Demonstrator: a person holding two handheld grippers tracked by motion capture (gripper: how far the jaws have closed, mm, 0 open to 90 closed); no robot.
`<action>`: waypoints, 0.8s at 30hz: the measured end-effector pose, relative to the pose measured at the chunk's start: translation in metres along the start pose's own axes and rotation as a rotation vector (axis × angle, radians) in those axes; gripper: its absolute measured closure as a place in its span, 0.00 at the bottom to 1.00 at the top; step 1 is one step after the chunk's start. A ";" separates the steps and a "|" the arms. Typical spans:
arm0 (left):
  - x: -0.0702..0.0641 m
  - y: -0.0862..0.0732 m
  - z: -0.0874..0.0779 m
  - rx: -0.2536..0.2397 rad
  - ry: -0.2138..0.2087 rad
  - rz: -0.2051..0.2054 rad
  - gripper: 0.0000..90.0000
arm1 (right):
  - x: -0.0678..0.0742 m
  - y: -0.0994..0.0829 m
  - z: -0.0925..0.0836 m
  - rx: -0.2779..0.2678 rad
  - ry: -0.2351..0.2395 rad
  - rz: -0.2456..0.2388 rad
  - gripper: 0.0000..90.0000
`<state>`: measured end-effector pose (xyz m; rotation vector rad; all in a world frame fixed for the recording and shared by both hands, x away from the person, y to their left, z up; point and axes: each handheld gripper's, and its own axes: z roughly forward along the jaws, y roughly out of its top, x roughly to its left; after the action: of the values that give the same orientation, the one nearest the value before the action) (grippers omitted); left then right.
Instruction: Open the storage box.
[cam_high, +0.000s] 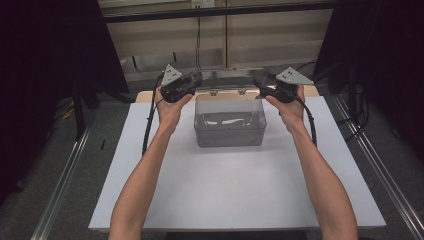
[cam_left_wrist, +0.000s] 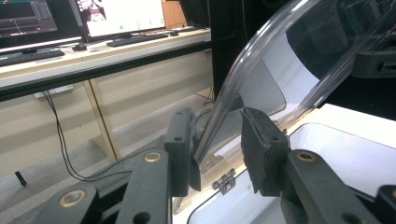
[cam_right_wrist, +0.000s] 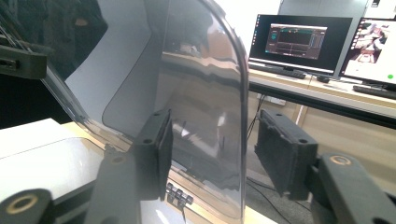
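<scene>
forearms reach up from the bottom of the high view, and we hold a gripper in each hand at the far corners of the clear plastic box (cam_high: 230, 122), which sits on the white table (cam_high: 235, 195) toward its far half. its hinged lid (cam_high: 231, 79) stands raised behind it.

starting at the left, our left gripper (cam_high: 196, 80) has its jaws narrow around the lid's left edge. in the left gripper view the lid (cam_left_wrist: 261, 70) runs between the pads (cam_left_wrist: 180, 149); the left pad touches it, while the right one seems to stand a little off, so we cannot tell whether the grip is firm.

moving right, our right gripper (cam_high: 260, 82) has its jaws fairly wide about the lid's right edge. in the right gripper view the lid (cam_right_wrist: 205, 93) passes between them with a clear gap on the outer side, so it is not pinched.

we judge the lid light, thin and stiff but a bit flexible, smooth and slippery, and likely to scratch or crack if squeezed hard. the small hinges (cam_left_wrist: 224, 179) look weak, so it should swing evenly. the rounded side edges near the top corners seem the best hold.

we read no brand or label on the box. monitors (cam_right_wrist: 299, 44) beyond show text too small to read.
</scene>
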<state>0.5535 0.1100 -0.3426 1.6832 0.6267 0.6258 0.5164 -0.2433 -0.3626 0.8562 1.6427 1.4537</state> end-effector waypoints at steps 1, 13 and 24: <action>0.000 0.000 0.000 0.000 0.000 0.000 0.72 | 0.000 0.000 0.000 0.000 0.000 0.000 0.53; 0.001 -0.004 0.006 -0.001 0.022 0.000 0.73 | -0.004 -0.008 0.013 0.050 0.012 0.022 0.64; 0.007 -0.011 0.014 -0.051 0.044 -0.009 0.74 | -0.014 -0.014 0.018 0.058 -0.003 0.053 0.62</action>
<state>0.5675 0.1064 -0.3550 1.6219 0.6445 0.6688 0.5388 -0.2489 -0.3761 0.9401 1.6785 1.4461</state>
